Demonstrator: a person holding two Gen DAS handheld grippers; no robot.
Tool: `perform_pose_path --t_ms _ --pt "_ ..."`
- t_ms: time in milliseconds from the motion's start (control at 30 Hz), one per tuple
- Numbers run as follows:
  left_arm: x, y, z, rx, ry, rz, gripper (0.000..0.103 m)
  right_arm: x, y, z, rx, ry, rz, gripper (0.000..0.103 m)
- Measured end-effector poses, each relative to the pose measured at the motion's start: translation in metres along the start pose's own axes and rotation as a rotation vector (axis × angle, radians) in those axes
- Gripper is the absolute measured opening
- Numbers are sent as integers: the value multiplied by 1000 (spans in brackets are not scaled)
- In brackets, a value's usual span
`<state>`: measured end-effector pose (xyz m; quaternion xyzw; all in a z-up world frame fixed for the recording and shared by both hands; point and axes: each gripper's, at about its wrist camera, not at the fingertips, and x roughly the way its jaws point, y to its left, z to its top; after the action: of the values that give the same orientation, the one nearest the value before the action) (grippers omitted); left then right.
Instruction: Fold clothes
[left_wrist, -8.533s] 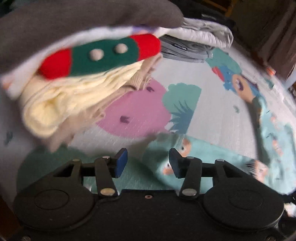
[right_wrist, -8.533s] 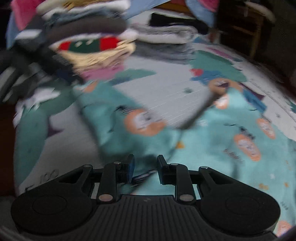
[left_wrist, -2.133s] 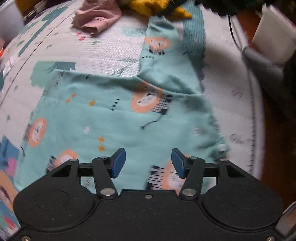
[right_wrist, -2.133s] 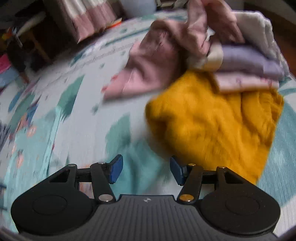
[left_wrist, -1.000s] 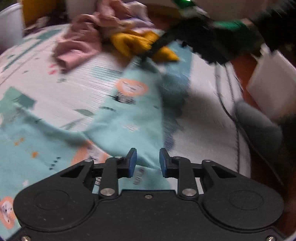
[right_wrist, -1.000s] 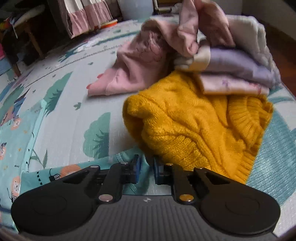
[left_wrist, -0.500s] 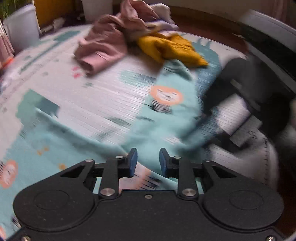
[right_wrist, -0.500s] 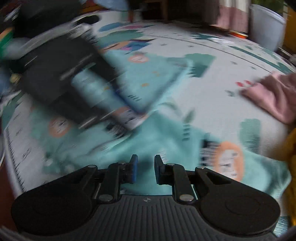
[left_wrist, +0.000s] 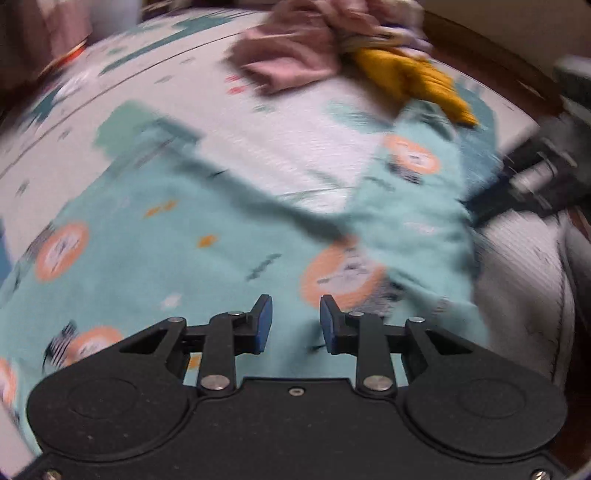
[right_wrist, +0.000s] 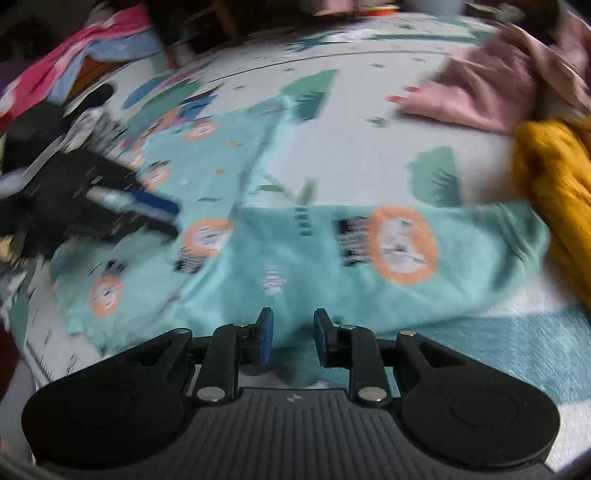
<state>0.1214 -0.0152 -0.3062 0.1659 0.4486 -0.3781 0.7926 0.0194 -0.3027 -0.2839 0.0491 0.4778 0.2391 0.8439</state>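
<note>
Teal printed garment (right_wrist: 303, 258) spread flat on a patterned play mat (right_wrist: 369, 155), left gripper (left_wrist: 295, 325) released above it, right gripper (right_wrist: 291, 334) opening over its near edge, pads clear of cloth, yellow sweater (right_wrist: 554, 184) and pink garment (right_wrist: 480, 92) at the mat's far side, pink-and-blue cloth (right_wrist: 74, 48) beyond the mat.

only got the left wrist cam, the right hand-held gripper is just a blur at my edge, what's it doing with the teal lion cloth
observer: In the right wrist view the right hand-held gripper has its jaws opening. The teal lion-print garment shows in the gap, but the pads are not pressing on it.
operator: ok, anything off to the side that i'm missing
observer: Yes, a pink and blue heap of clothes sits at the far left edge of the play mat, well clear of the garment.
</note>
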Motion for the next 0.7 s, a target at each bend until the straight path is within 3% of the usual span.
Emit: perform_pose_path --t_ms 167,300,367,433,600,700 --pt "5 41 21 -181 -19 39 26 20 41 3 22 121 61 28" --pt "3 57 32 -270 -49 15 35 30 46 -4 192 212 201 33" --pt "5 61 35 -309 -54 -9 40 34 39 -8 331 211 251 55" --pt "6 62 38 -338 -49 -27 40 33 27 -12 472 192 271 63" --pt "13 65 55 -353 -46 -11 40 30 16 -16 619 134 273 64" --pt "22 71 75 -368 -41 13 40 34 18 -17 652 117 265 55"
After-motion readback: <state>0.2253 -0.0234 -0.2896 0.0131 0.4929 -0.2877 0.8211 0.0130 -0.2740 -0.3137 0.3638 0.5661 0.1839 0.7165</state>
